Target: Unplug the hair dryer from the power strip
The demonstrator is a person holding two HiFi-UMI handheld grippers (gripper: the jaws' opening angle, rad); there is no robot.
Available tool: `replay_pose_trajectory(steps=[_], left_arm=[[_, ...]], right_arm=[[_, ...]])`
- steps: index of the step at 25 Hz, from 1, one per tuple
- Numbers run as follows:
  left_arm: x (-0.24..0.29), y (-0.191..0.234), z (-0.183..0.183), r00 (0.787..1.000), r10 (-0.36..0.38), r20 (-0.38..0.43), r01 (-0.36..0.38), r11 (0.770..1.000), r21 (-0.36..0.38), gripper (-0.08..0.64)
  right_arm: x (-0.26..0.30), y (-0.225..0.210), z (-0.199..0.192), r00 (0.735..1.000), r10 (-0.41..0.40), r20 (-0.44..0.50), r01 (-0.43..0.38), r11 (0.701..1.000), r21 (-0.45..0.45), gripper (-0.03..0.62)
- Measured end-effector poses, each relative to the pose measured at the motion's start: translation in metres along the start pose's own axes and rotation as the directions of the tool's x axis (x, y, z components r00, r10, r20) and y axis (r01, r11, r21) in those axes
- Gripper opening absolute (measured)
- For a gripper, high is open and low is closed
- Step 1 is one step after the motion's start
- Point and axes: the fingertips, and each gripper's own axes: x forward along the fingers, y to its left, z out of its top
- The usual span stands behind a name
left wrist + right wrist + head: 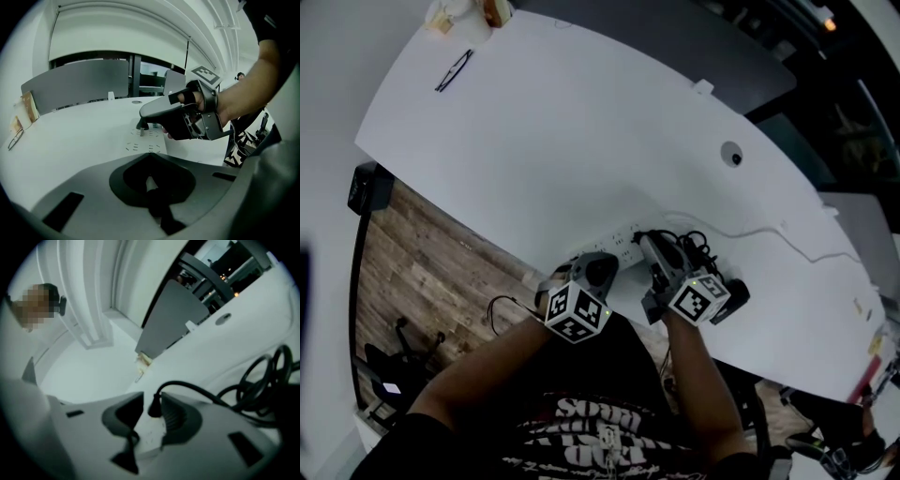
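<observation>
A white power strip [617,246] lies near the front edge of the white table [581,122]. My left gripper [598,270] is shut on the strip's near end; a white sliver shows between its dark pads [136,180]. Further along the strip [146,144], my right gripper [154,112] is shut on the black plug [142,125], whose metal prongs show just above the sockets. In the right gripper view the plug [154,406] sits between the pads, against the right one [176,418], and its black cord [253,385] coils off to the right. The dryer itself I cannot make out.
The black cord [694,246] lies heaped beside the strip, with a thin white cable [769,230] trailing right. A round grommet [731,155] is behind them. Glasses [455,70] lie at the far left. A grey partition [79,82] bounds the table's back. Wooden floor [422,262] lies below the front edge.
</observation>
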Motion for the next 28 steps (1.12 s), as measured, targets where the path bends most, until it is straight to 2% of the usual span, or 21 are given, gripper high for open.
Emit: replay_pose_trajectory(steps=[5,7,10,12,15,17,20,21,23,25,28], left_arm=[[0.0,0.0,0.0,1.0,0.012,0.008,-0.012,1.0,0.019,0.025],[-0.001,0.0,-0.001,1.0,0.014,0.008,-0.015,1.0,0.022,0.025],[-0.001,-0.001,-0.001,1.0,0.014,0.005,-0.014,1.0,0.021,0.025],[0.0,-0.001,-0.001,1.0,0.012,0.005,-0.012,1.0,0.021,0.025],[-0.001,0.0,-0.001,1.0,0.017,0.007,-0.017,0.999,0.027,0.025],[-0.001,0.0,-0.002,1.0,0.022,0.002,-0.022,0.999,0.029,0.025],[0.001,0.001,-0.003,1.0,0.0,-0.021,0.0,1.0,-0.015,0.025],[0.0,0.002,0.001,1.0,-0.014,-0.013,0.014,0.999,-0.039,0.025],[-0.005,0.007,0.017,0.997,-0.042,0.062,0.047,0.997,-0.068,0.025],[-0.009,0.011,0.038,0.987,-0.076,0.144,0.085,0.995,-0.054,0.025],[-0.001,0.019,0.058,0.981,-0.097,0.169,0.099,0.995,-0.007,0.025]], right_arm=[[0.002,0.0,0.011,0.998,-0.004,0.055,-0.006,0.987,0.163,0.144],[-0.003,-0.004,0.017,0.993,-0.023,0.114,0.0,0.98,0.199,0.077],[-0.024,0.005,0.018,0.984,0.034,0.176,-0.052,0.994,0.099,0.075],[-0.038,0.012,0.011,0.983,0.063,0.17,-0.071,0.997,0.042,0.075],[-0.044,0.006,-0.012,0.996,-0.001,0.084,0.005,0.999,-0.043,0.067],[-0.041,-0.001,-0.017,0.998,-0.026,0.058,0.029,0.998,-0.049,0.069],[-0.034,0.002,-0.015,0.999,-0.035,0.01,0.036,0.997,-0.072,0.123],[-0.032,0.005,-0.015,1.0,-0.031,-0.004,0.031,0.997,-0.064,0.129],[-0.028,0.007,-0.013,0.999,-0.029,-0.015,0.028,1.0,-0.011,0.149],[-0.025,0.002,-0.01,0.999,-0.046,-0.009,0.046,0.998,0.041,0.155],[-0.021,-0.001,-0.004,0.999,-0.049,-0.005,0.049,0.995,0.086,0.16]])
